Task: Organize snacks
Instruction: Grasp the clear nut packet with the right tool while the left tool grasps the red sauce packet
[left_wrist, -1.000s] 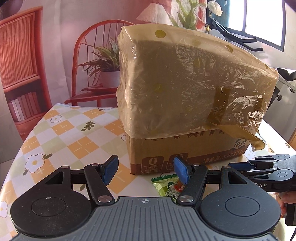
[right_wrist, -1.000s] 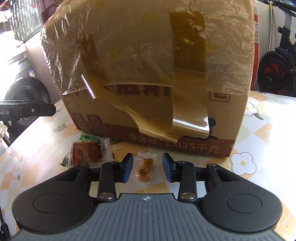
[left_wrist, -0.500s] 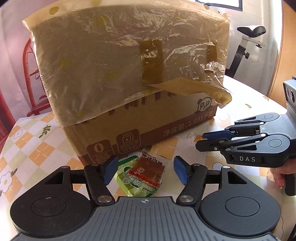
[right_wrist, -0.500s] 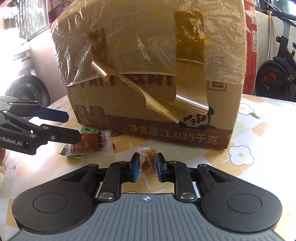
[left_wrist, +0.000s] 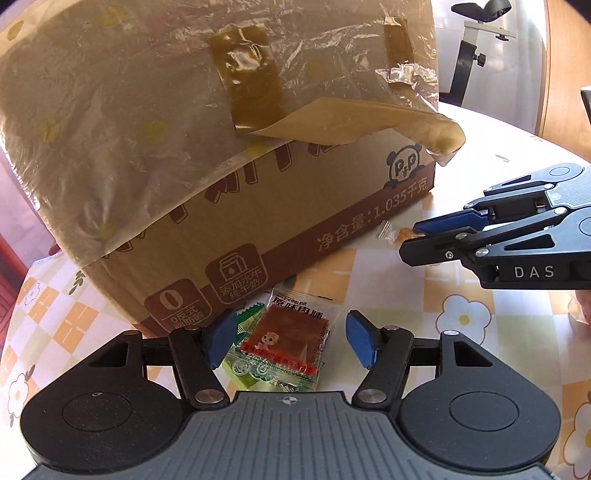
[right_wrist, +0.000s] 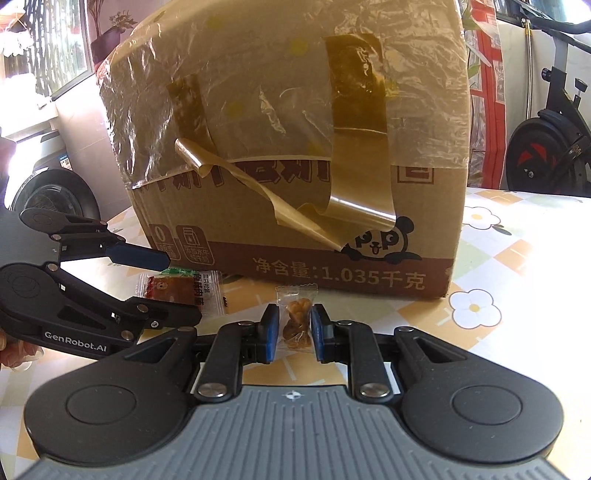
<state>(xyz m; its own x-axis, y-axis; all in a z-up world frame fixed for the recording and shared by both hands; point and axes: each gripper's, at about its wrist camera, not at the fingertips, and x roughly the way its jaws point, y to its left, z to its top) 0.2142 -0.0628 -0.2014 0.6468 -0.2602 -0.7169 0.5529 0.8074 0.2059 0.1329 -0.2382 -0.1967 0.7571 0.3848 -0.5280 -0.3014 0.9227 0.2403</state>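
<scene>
Crinkled glossy film (right_wrist: 258, 92) wraps the matt brown cardboard box (left_wrist: 295, 229); the clear plastic jerky packet (left_wrist: 291, 336) shines on the smooth flowered worktop (left_wrist: 461, 321).

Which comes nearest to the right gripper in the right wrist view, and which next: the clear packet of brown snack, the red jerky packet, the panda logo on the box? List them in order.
1. Clear packet of brown snack: pinched between the right gripper fingers.
2. Red jerky packet: on the table, ahead to the left, by the left gripper.
3. Panda logo: on the box front, beyond, slightly right.
</scene>
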